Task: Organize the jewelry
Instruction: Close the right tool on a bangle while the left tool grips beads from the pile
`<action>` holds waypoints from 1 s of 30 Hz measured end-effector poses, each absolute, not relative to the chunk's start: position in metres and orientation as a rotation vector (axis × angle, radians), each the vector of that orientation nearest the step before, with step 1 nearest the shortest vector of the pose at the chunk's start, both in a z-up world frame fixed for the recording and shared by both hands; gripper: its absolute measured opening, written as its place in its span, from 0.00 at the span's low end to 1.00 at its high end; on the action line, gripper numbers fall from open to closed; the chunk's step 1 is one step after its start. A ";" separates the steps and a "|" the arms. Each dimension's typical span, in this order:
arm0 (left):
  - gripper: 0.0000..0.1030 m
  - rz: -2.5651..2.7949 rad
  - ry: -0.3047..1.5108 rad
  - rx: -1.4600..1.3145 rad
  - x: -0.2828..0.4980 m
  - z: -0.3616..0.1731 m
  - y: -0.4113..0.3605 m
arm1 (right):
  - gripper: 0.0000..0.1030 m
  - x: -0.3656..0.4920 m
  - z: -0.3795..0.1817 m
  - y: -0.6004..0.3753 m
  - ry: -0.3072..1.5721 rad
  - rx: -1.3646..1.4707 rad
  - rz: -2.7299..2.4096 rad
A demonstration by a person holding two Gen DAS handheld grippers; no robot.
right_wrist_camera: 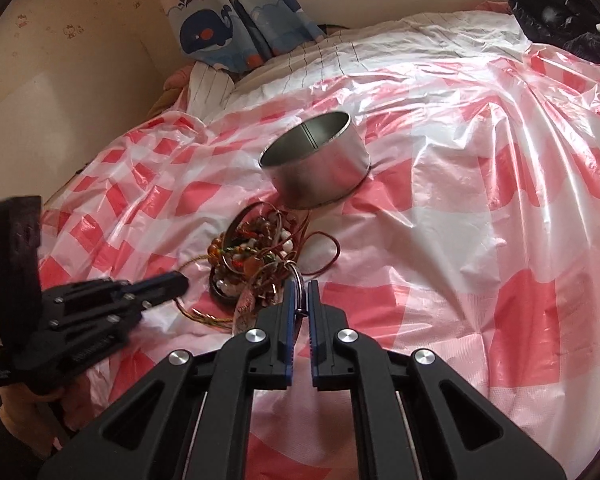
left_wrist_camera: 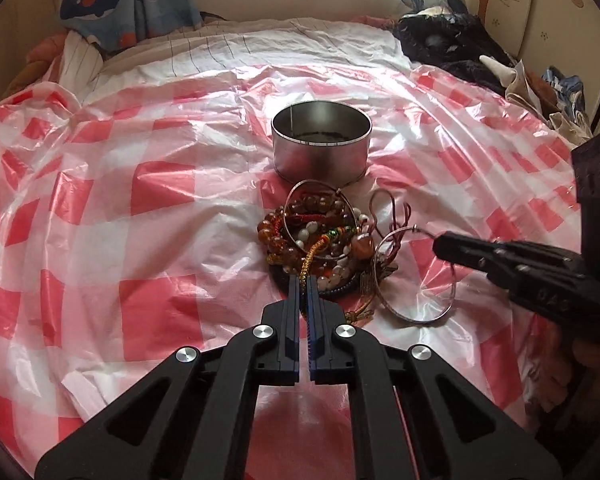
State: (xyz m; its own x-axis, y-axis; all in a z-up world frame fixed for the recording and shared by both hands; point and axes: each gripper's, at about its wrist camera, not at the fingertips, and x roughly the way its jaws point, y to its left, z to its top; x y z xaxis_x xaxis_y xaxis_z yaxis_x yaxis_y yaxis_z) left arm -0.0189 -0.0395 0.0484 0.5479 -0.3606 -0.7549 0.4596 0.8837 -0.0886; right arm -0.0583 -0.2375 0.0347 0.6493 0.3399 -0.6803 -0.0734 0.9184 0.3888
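Jewelry [left_wrist_camera: 320,240] lies tangled on the checked plastic sheet [left_wrist_camera: 140,200] over the bed, just before the open metal tin [left_wrist_camera: 320,148], so the left hand-held gripper [left_wrist_camera: 303,280] clenches a gold cord while the right hand-held gripper [right_wrist_camera: 300,292] pinches a wire bangle [left_wrist_camera: 420,300], likely to tease them apart.

A tangled heap of jewelry [left_wrist_camera: 320,236], amber and white beaded bracelets, cords and thin metal hoops, lies on the checked plastic sheet just at 6 o'clock of an upright, open round metal tin [left_wrist_camera: 321,148]. 1 large wire bangle [left_wrist_camera: 416,280] leans off the heap at 4 o'clock.
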 end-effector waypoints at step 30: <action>0.02 -0.433 0.752 0.243 -0.036 0.092 -0.043 | 0.00 -0.080 0.078 -0.227 0.671 0.306 0.277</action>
